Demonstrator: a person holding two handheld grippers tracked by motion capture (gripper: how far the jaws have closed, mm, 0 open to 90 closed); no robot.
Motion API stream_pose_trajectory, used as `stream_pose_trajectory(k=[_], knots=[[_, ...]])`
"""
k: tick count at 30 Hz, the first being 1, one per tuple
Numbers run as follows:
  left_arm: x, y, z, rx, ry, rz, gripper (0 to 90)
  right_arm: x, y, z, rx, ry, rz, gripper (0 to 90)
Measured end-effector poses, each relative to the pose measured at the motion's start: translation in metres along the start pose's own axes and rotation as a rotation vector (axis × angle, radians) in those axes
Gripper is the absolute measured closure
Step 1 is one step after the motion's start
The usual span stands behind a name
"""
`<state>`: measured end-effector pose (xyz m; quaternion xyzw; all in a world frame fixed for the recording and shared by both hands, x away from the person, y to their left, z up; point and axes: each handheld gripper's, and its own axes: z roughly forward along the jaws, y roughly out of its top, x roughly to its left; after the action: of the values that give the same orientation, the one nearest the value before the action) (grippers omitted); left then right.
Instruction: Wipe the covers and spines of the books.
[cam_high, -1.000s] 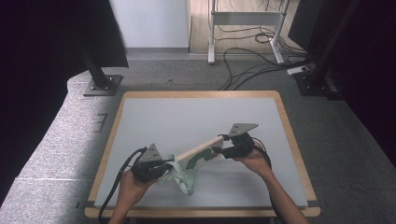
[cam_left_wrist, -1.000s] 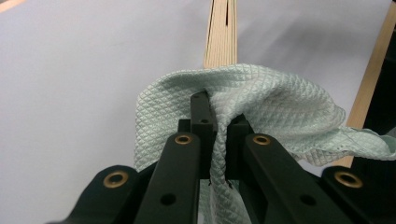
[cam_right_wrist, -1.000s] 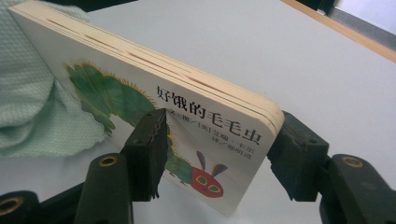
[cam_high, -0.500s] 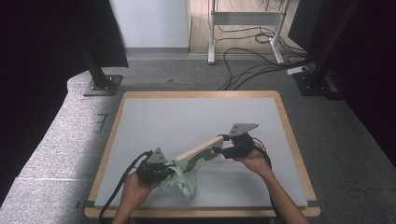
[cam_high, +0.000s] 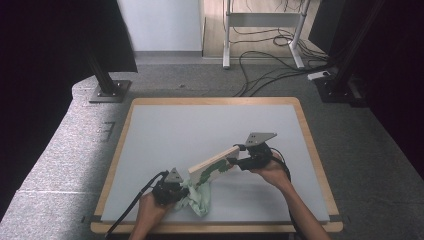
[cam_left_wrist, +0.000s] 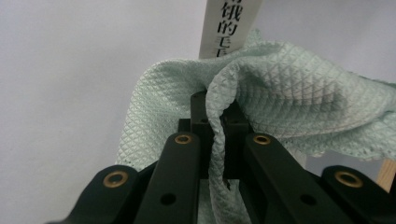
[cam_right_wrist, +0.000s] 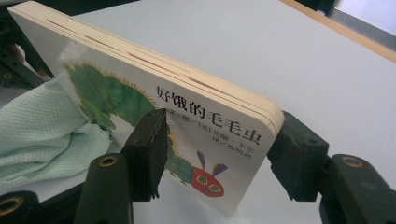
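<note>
The right gripper (cam_high: 239, 162) clamps a board book (cam_right_wrist: 187, 116) across its thickness, one pad on the caterpillar cover and one on the back, so the book juts away from its jaws, tilted above the table (cam_high: 165, 127). The left gripper (cam_high: 175, 192) has its jaws pinched tight on a fold of pale green cloth (cam_left_wrist: 289, 93). The cloth bunches just ahead of those jaws, against the book's far end.
</note>
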<state>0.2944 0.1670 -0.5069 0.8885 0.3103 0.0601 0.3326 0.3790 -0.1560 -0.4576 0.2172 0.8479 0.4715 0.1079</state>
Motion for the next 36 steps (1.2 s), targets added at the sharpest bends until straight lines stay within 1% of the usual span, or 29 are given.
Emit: stream_pose_trajectory(k=[2,5,6,8,11,13,16,17,19,21,22,24,26,28,31,33,36], knots=[[0.001,0.003,-0.006,-0.021,-0.013,-0.008,87.0,0.000,0.000,0.000,-0.001,-0.001,0.000,40.1],[0.001,0.011,-0.021,-0.064,-0.030,-0.006,86.8,0.000,0.000,0.000,-0.002,0.000,0.000,40.1],[0.000,0.015,-0.028,-0.075,-0.027,0.002,86.8,0.000,0.000,0.000,-0.001,0.000,-0.001,40.1],[0.000,0.022,-0.037,-0.086,-0.018,0.016,86.7,0.000,0.000,0.000,0.002,-0.002,-0.001,40.0],[0.001,0.032,-0.050,-0.104,0.009,0.033,86.6,0.000,0.000,0.000,0.003,-0.004,-0.001,39.9],[0.001,0.038,-0.059,-0.124,0.020,0.041,86.6,0.000,0.000,0.000,0.001,-0.003,0.000,39.9],[-0.002,0.045,-0.072,-0.154,0.026,0.052,86.6,0.000,0.000,0.000,0.001,0.000,-0.002,40.1],[-0.003,0.046,-0.074,-0.163,0.029,0.054,86.6,0.000,0.000,0.000,0.001,0.001,-0.003,40.2],[-0.004,0.047,-0.075,-0.163,0.035,0.062,86.6,0.000,0.000,-0.001,0.001,0.001,-0.004,40.2],[-0.003,0.044,-0.074,-0.161,0.033,0.059,86.5,0.000,-0.001,-0.001,-0.001,0.001,-0.003,40.2],[-0.001,0.042,-0.074,-0.156,0.039,0.057,86.5,0.000,-0.001,-0.001,-0.001,0.000,-0.003,40.3],[0.004,0.037,-0.075,-0.148,0.059,0.041,86.4,0.000,-0.001,-0.001,-0.002,0.000,-0.001,40.3],[0.011,0.029,-0.077,-0.145,0.074,0.013,86.4,0.000,-0.001,-0.001,-0.002,0.001,-0.002,40.4],[0.020,0.021,-0.080,-0.145,0.098,-0.017,86.4,0.000,-0.001,-0.001,-0.002,0.002,-0.002,40.4],[0.034,0.009,-0.084,-0.157,0.107,-0.067,86.7,0.000,-0.001,0.000,-0.002,0.001,-0.001,40.5],[0.041,0.004,-0.087,-0.160,0.124,-0.085,87.4,0.000,0.000,0.000,-0.001,0.001,-0.001,40.5],[0.049,0.003,-0.094,-0.165,0.156,-0.104,87.8,0.000,0.000,0.000,0.000,-0.001,0.001,40.5]])
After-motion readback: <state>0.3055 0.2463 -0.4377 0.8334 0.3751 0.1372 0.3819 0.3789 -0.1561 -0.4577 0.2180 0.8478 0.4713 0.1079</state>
